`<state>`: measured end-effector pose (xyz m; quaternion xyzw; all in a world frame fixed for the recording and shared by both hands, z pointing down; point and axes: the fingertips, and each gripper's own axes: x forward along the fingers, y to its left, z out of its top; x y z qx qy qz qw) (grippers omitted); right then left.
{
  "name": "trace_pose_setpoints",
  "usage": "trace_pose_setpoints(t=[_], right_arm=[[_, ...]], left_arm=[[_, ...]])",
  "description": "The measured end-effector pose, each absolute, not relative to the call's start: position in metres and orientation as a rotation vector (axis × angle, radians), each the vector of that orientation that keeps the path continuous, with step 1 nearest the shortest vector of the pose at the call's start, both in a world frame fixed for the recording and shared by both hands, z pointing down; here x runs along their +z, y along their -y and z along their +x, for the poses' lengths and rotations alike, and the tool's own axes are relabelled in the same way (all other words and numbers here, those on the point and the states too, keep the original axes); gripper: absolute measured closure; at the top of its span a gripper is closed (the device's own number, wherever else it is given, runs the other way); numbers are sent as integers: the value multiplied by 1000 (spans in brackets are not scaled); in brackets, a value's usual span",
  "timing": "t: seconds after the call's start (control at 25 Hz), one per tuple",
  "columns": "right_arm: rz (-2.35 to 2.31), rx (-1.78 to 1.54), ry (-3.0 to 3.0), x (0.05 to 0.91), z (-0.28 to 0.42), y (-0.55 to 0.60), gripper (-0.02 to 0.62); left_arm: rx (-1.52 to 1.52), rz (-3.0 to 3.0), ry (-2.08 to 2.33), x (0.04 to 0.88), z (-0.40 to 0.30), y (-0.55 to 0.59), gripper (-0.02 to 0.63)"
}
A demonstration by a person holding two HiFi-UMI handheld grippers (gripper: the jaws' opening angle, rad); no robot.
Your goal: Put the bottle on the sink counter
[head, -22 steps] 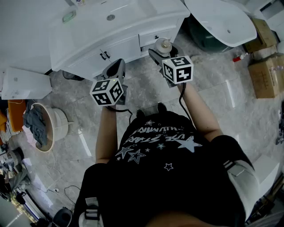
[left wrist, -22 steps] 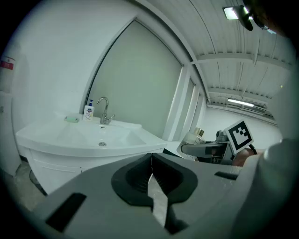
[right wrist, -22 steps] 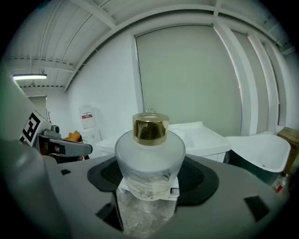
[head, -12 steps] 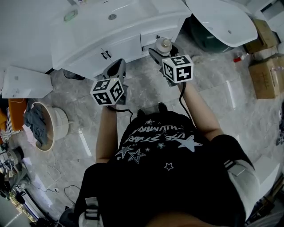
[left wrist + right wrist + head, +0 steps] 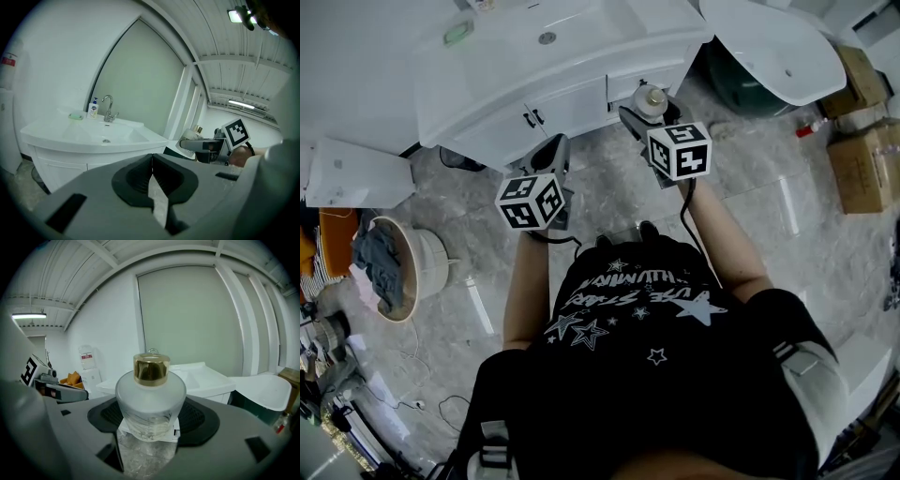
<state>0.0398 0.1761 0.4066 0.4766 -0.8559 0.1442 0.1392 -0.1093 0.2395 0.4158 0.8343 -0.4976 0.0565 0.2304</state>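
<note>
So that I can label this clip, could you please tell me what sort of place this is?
Probably a bathroom, perhaps one used for storage: a white sink vanity with a faucet, a second basin beside it, and cardboard boxes on the tiled floor.

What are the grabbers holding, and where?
The right gripper grips a gold-capped frosted glass bottle by its lower body between its jaws. The left gripper holds nothing.

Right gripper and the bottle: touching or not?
Touching. The right gripper view shows the bottle sitting between the jaws of the right gripper, with both pads pressed against its frosted sides.
</note>
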Motion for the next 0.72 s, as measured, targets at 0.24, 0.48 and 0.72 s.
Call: trace_pose_setpoints(t=[0.24,0.48,0.72], right_arm=[[1431,417,2451,413,28,-169,275],[1465,421,2414,415,23,-158,275],[1481,428,2418,415,24,-122,275]], left_arm=[[182,2304,1341,428,-138,-238,597],[159,2301,1332,431,-156,-224,597],[168,2298,1327,434,-158,-195,597]])
